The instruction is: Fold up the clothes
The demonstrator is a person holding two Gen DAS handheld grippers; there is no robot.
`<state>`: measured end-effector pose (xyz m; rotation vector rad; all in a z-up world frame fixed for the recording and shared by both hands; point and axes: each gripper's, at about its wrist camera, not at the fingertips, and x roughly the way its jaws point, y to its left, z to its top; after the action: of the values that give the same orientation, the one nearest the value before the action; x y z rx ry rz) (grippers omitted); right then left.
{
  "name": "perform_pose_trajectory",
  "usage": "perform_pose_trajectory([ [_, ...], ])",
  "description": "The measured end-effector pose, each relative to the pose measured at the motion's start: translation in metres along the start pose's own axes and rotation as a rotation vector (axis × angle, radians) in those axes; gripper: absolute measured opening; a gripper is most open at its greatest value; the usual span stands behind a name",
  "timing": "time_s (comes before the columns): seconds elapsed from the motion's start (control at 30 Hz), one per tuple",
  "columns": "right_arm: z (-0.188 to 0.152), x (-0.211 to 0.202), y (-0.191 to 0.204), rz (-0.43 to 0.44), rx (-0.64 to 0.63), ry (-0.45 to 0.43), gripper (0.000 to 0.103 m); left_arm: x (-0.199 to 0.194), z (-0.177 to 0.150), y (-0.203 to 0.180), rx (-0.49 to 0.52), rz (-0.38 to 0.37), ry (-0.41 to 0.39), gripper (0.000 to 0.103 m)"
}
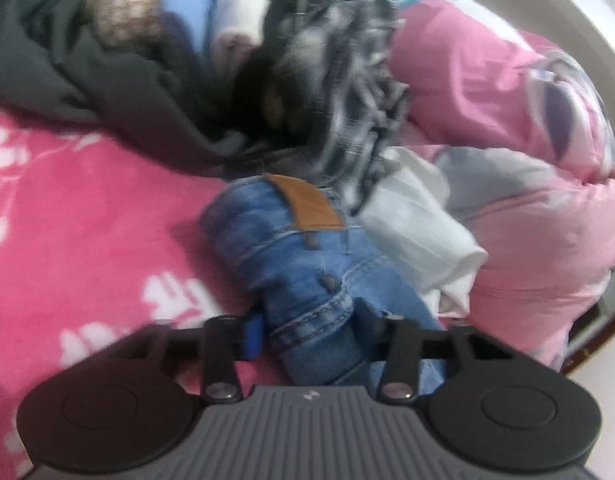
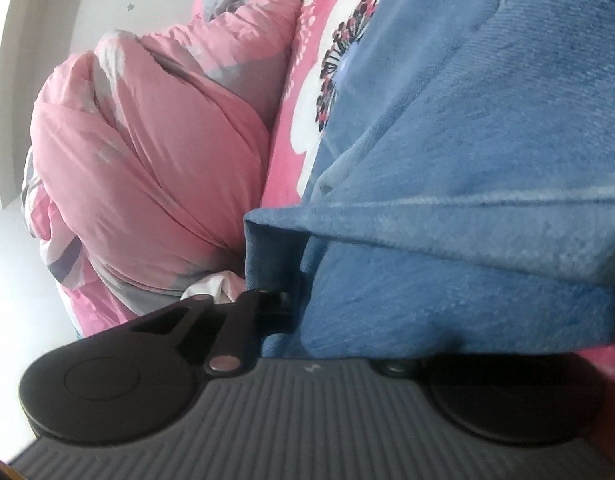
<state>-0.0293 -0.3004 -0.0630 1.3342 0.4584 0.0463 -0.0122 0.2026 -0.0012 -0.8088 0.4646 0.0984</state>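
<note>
L tongs [image 1: 313, 332] gripping jeans [image 1: 307, 264], R tongs [image 2: 307, 320] under blue cloth [image 2: 467, 160]

On the pink flowered bed: 1 pr faded blue denim jeans [image 1: 307, 280], 1 blue fleece garment [image 2: 467, 200], 1 white cloth [image 1: 419, 232], 1 puffy pink quilt [image 1: 507, 160], approx. 6 more garments piled behind.

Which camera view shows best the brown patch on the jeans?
The left wrist view. There the brown patch sits clearly on the waistband of the jeans, which the left hand-held gripper grips. The right wrist view shows only smooth blue cloth close to the lens, over the right hand-held gripper, and no patch.
</note>
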Motion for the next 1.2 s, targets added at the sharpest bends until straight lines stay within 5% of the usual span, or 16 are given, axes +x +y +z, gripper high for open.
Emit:
perform_pose_trajectory([
  [0.23, -0.001, -0.018, 0.005, 0.032, 0.027, 0.024, 0.005, -0.022, 0.004, 0.000, -0.012, -0.023, -0.014, 0.019],
  [0.8, -0.025, -0.092, 0.001, 0.060, 0.028, 0.116, 0.005, -0.111, -0.006, 0.040, -0.020, -0.059, 0.011, 0.001],
  [0.9, -0.023, -0.086, -0.003, 0.071, 0.049, 0.118, 0.005, -0.105, -0.005, 0.035, 0.009, -0.091, 0.068, 0.019],
  [0.97, -0.021, -0.081, -0.004, 0.073, 0.056, 0.119, 0.005, -0.099, -0.007, 0.031, 0.014, -0.108, 0.108, 0.054],
  [1.2, -0.016, -0.072, -0.010, 0.066, 0.092, 0.142, 0.009, -0.080, -0.016, 0.026, -0.003, -0.092, 0.124, 0.079],
])
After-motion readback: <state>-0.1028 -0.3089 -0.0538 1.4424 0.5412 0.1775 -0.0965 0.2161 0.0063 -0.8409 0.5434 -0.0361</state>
